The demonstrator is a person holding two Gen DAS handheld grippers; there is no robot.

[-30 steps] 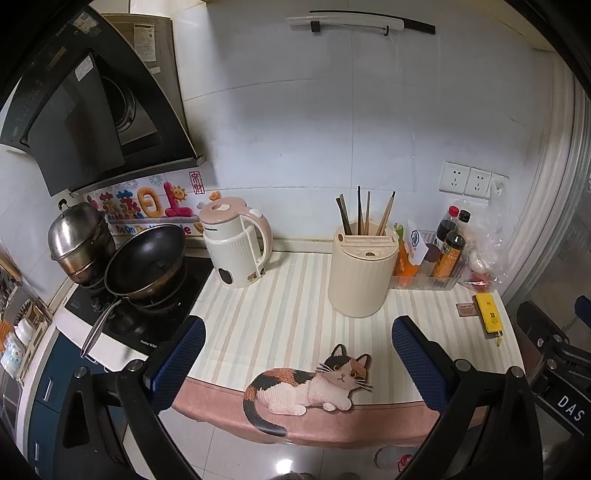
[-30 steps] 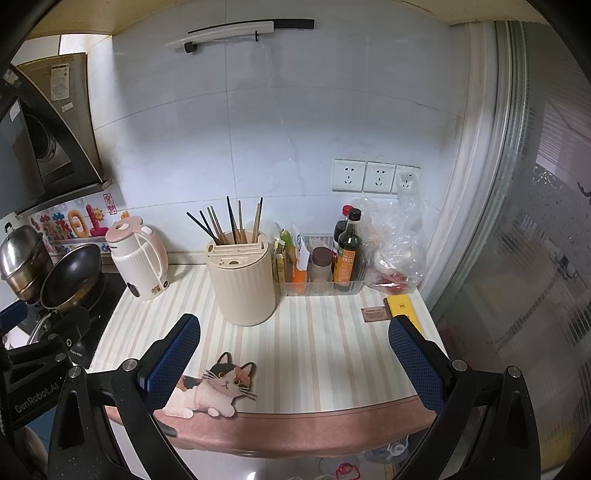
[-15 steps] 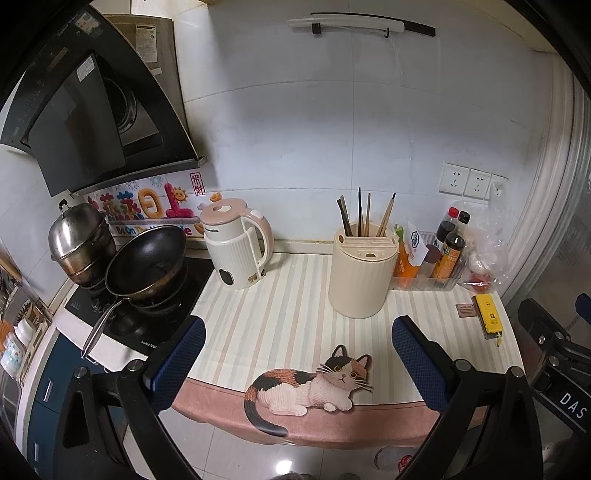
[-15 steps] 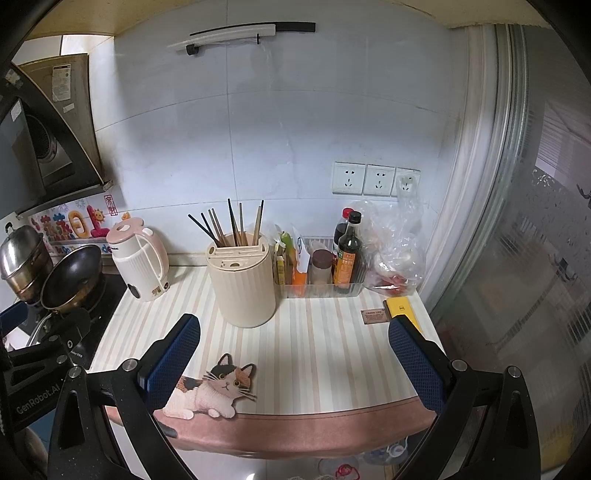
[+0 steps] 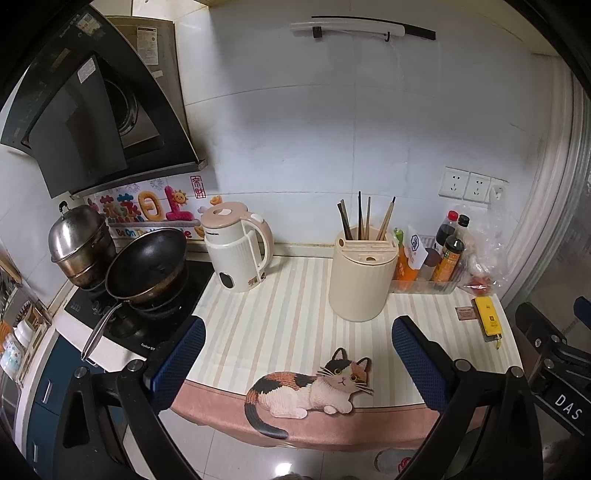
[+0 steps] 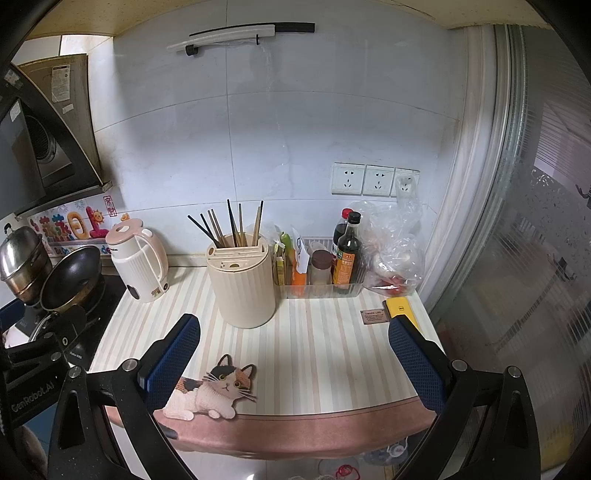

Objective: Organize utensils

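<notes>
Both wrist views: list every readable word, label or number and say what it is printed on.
"GenRobot.AI": body of the left gripper.
"DAS": body of the right gripper.
"Be On", rest hidden: wall sticker behind the pans.
Brand on the kettle: too blurred.
Label on the sauce bottle: too small.
Text on the brown card: too small.
Labels on the range hood: unreadable.

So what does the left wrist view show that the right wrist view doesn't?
Only the left wrist view shows the whole stovetop, the pan's long handle and the blue cabinet below. Only the right wrist view shows the frosted glass door. Both show the cream utensil holder with chopsticks, the kettle, the cat mat, and open, empty grippers: left, right.
</notes>
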